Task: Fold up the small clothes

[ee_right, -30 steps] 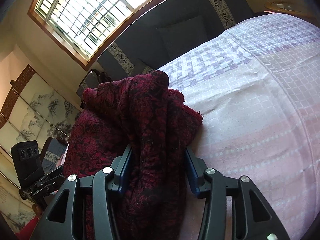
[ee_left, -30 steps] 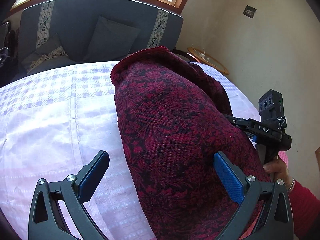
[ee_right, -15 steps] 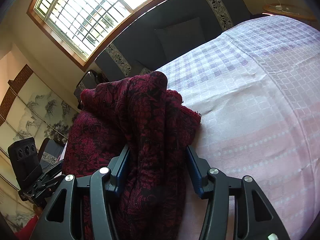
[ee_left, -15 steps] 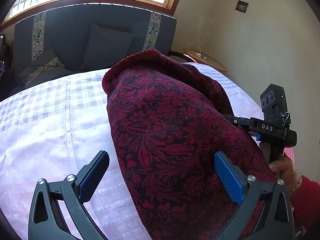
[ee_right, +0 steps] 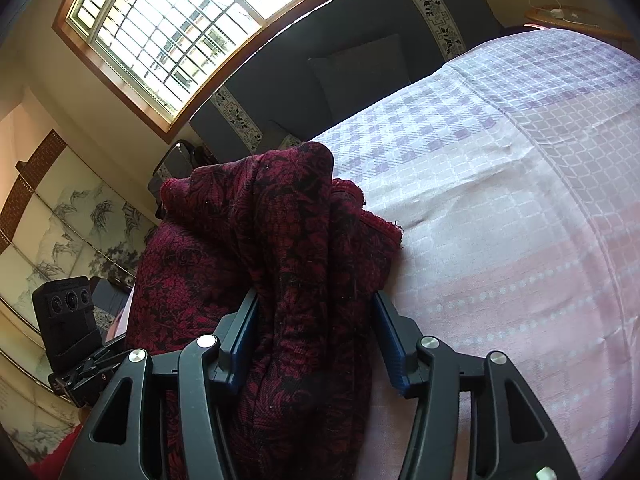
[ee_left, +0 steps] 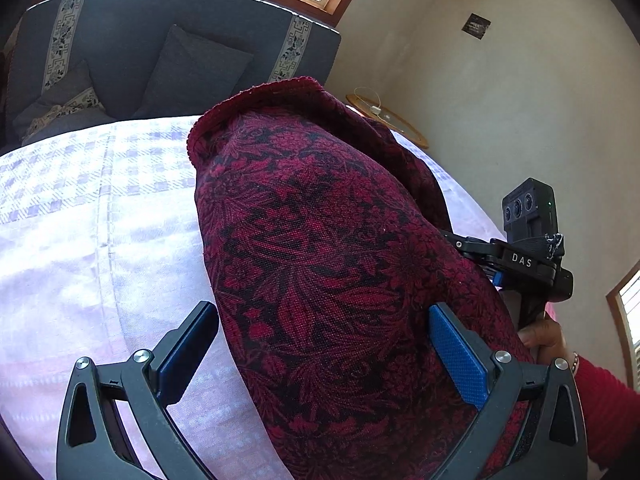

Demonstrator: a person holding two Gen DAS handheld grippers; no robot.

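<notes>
Red floral cloth lies between both claws' wide-spread jaws: left claw, right claw. Neither pinches it yet. Close on one edge each, then lay it flat on the checked bedspread.

Both grippers spread wide, side by side

The left gripper has its jaws far apart. The right gripper has its jaws parted too, more narrowly; the person's right hand grips its handle.

red cloth hides right tool fingers
</notes>
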